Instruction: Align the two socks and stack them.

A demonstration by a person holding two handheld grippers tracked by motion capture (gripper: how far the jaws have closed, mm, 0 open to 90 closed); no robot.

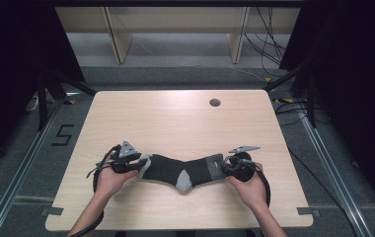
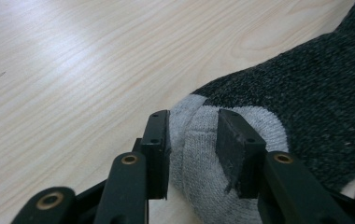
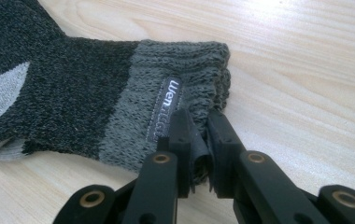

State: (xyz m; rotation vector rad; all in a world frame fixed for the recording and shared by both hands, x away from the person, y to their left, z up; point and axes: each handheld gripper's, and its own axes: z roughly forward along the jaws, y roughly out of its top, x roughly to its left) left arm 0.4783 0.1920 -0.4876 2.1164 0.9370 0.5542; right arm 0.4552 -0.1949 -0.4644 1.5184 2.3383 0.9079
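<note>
A dark grey sock (image 1: 185, 171) lies flat on the wooden counter (image 1: 175, 118). The right gripper (image 3: 199, 122) has its jaws clenched on the ribbed cuff; the left gripper (image 2: 192, 135) straddles the pale toe, jaws loose. Straightening looks nearly done; folding remains.
</note>
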